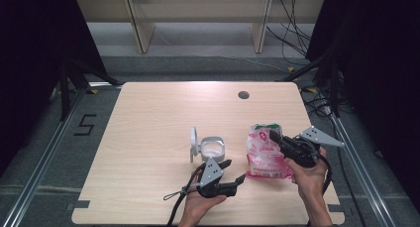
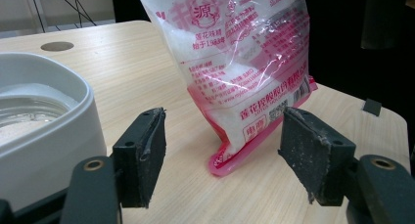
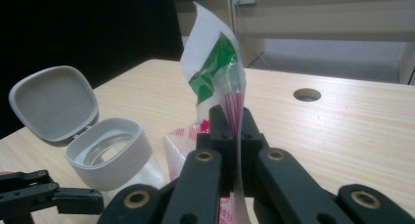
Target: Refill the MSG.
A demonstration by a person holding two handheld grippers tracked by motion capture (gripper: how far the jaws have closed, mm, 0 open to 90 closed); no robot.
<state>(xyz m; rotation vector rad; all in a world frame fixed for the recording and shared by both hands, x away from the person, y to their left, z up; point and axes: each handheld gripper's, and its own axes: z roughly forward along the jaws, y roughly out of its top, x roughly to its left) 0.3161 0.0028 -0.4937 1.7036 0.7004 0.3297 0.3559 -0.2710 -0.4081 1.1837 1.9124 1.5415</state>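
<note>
- The bag (image 1: 266,152) of white powder stands on the counter (image 1: 148,128), just right of the open white container (image 1: 213,148).
- The right hand-held gripper (image 1: 274,136) has its jaws clamped tight on the bag's top edge.
- The left hand-held gripper (image 1: 235,171), jaws spread wide and holding nothing, sits just in front of the container, pointing at the bag.
- The container's lid (image 1: 193,140) stands flipped up on its left side.

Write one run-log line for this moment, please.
right tongs: shut on pink bag, top edge pinched | left tongs: open, near bag's bottom | white container: lid open | bag bottom on table
</note>
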